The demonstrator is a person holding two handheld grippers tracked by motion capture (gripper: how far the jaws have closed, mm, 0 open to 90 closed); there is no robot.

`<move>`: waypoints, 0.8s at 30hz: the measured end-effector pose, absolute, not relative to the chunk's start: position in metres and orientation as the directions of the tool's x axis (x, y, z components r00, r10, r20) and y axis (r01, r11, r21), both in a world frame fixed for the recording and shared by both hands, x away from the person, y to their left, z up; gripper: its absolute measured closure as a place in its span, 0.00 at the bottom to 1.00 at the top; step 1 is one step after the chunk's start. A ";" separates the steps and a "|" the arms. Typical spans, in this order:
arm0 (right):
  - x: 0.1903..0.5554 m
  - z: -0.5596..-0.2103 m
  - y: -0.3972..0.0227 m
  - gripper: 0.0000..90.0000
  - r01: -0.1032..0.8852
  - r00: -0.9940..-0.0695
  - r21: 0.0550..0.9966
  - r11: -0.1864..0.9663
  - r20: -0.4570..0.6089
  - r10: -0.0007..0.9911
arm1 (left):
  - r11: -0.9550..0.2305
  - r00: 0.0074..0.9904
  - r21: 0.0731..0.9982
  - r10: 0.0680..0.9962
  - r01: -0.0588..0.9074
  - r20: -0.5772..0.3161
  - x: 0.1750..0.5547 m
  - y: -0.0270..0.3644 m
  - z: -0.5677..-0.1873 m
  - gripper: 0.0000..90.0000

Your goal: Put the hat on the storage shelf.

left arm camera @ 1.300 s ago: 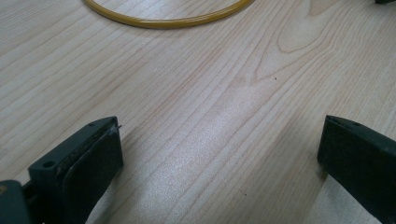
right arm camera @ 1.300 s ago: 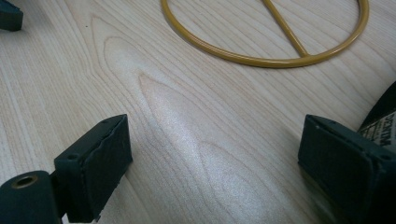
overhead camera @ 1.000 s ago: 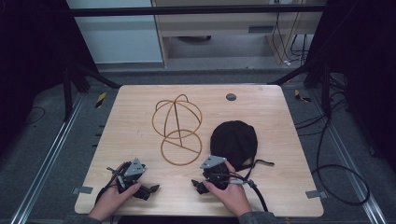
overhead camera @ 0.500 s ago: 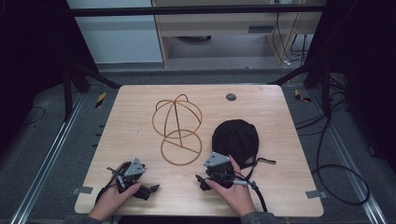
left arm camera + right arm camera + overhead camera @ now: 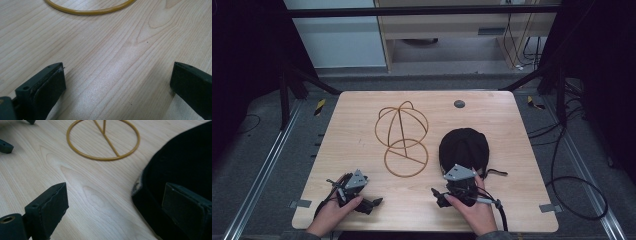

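A black cap [image 5: 463,147] lies on the right half of the wooden table [image 5: 357,125]. To its left stands a gold wire hat frame [image 5: 402,135] with a round base ring [image 5: 105,158]. My right gripper [image 5: 457,186] sits at the cap's near edge and is open. In the right gripper view, its right jaw rests beside the cap [image 5: 180,162] and its left jaw is over bare wood. My left gripper [image 5: 362,196] is low on the table near the front left, open, with nothing between its fingers. The base ring [image 5: 90,11] lies ahead of it.
A small dark round disc [image 5: 459,104] is set in the table near the far edge. The cap's strap [image 5: 497,173] sticks out to the right. Cables trail from both grippers over the front edge. Dark frame posts flank the table.
My right gripper has slid a little to the right, closer to the cap's edge. The left gripper has stayed put.
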State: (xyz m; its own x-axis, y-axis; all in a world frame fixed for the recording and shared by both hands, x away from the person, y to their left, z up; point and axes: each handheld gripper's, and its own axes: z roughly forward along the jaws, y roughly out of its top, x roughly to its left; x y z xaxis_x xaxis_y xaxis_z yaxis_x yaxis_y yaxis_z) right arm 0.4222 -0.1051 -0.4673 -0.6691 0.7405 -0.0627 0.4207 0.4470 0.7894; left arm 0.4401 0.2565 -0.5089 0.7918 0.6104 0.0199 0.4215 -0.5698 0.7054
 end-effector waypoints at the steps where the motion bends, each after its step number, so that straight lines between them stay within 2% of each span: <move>1: 0.422 -0.467 -0.105 0.07 0.421 -0.669 0.789 0.447 -0.063 0.741 | -0.570 0.792 0.705 0.610 0.421 0.020 0.440 0.257 -0.509 0.00; 12: 0.419 -0.463 -0.138 0.08 0.461 -0.594 0.797 0.390 -0.050 0.803 | -0.570 0.792 0.706 0.611 0.421 0.021 0.440 0.256 -0.509 0.00; 16: 0.419 -0.464 -0.144 0.06 0.479 -0.599 0.781 0.399 -0.041 0.800 | -0.569 0.791 0.706 0.611 0.422 0.020 0.440 0.256 -0.509 0.00; 24: 0.418 -0.464 -0.154 0.11 0.507 -0.573 0.762 0.403 -0.051 0.818 | -0.567 0.790 0.707 0.612 0.422 0.019 0.440 0.256 -0.509 0.00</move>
